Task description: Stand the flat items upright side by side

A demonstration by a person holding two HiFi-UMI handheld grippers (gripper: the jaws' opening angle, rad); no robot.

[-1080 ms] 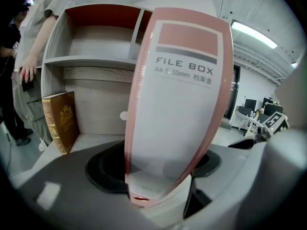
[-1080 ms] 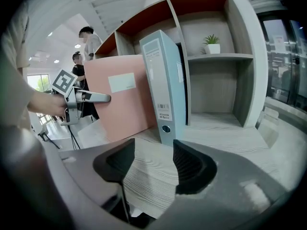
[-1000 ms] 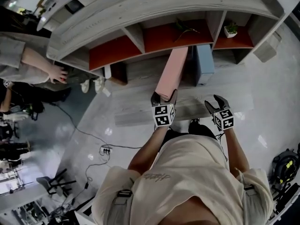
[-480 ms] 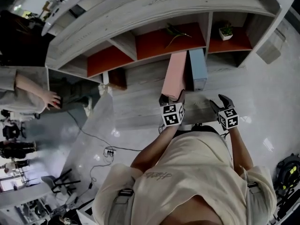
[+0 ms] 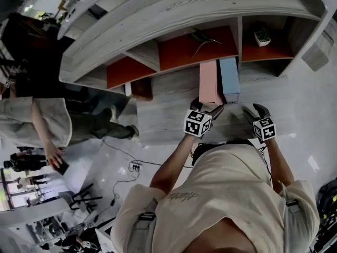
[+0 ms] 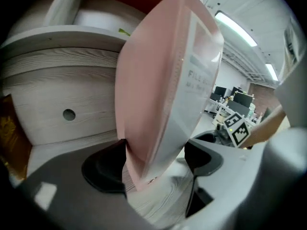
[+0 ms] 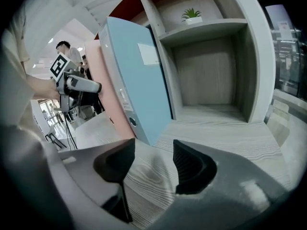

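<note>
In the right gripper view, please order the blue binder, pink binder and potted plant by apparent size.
1. blue binder
2. pink binder, partly hidden behind it
3. potted plant, smallest, farthest away

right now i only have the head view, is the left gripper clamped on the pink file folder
observer: no, the left gripper's jaws are opening; the pink flat file folder sits between them, gap at one pad.
operator: and the other one
observer: right gripper jaws stand apart over the bare grey wooden shelf board.
operator: anything else i miss
observer: the light blue flat file folder shows a round hole low on its spine.
</note>
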